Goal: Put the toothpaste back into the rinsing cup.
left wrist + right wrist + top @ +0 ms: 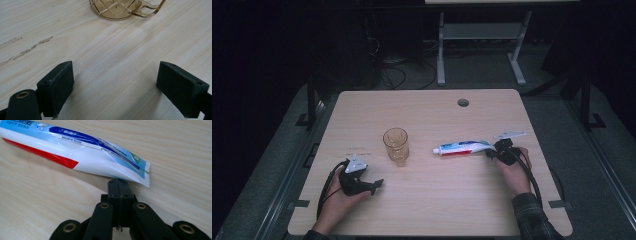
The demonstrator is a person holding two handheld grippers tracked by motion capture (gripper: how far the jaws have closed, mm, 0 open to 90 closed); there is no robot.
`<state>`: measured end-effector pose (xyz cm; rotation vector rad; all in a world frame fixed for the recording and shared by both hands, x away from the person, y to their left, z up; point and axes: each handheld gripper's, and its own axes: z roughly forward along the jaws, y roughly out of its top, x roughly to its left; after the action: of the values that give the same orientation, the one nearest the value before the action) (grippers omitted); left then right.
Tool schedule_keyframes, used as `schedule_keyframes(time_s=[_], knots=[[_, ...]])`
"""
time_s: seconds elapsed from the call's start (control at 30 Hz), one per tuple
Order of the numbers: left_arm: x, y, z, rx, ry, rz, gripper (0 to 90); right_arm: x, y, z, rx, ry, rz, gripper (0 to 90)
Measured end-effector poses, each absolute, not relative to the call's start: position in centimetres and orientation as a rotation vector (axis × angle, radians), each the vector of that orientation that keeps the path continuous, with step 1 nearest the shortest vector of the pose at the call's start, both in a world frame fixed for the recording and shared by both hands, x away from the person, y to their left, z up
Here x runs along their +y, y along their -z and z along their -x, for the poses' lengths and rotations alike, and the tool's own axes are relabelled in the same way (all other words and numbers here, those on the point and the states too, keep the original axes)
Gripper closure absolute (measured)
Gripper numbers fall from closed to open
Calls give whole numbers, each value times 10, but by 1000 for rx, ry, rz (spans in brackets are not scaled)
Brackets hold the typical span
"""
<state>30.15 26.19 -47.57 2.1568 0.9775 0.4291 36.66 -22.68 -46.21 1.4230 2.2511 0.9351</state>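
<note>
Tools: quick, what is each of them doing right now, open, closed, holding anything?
Left tool: open, nothing between its jaws, the glass mug just ahead.
Right tool: closed, tip at the crimped end of the toothpaste; whether it pinches it cannot be told.

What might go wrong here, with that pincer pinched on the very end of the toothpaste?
The right gripper seems to pinch only the flat tail of the toothpaste, so the tube may slip free or swing when lifted. Its cap end points toward the glass mug, which a push could knock over.
</note>
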Motion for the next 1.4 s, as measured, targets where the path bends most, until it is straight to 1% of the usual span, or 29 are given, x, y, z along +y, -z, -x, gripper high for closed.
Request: schedule_keyframes(time_s=[0.17, 0.4, 0.57, 0.93, 1.13, 1.33, 1.4], knots=[[262, 476, -301, 977, -429, -2157, 133, -226, 462, -368, 2247, -948, -1426, 896], [262, 476, -301, 977, -429, -2157, 133, -222, 449, -361, 2250, -1005, -1408, 896], [262, 476, -301, 977, -429, -2157, 133, -211, 436, -359, 2269, -1061, -1387, 896], [262, 476, -301, 977, -429, -2157, 133, -190, 426, -369, 2300, -1109, -1348, 896], [262, 476, -301, 978, -429, -2156, 133, -169, 422, -380, 2322, -1140, -1324, 896], [262, 475, -301, 978, -428, -2160, 133, -137, 424, -397, 2378, -1135, -1289, 897], [262, 475, -301, 976, -427, -2163, 133, -133, 425, -400, 2388, -1136, -1287, 896]])
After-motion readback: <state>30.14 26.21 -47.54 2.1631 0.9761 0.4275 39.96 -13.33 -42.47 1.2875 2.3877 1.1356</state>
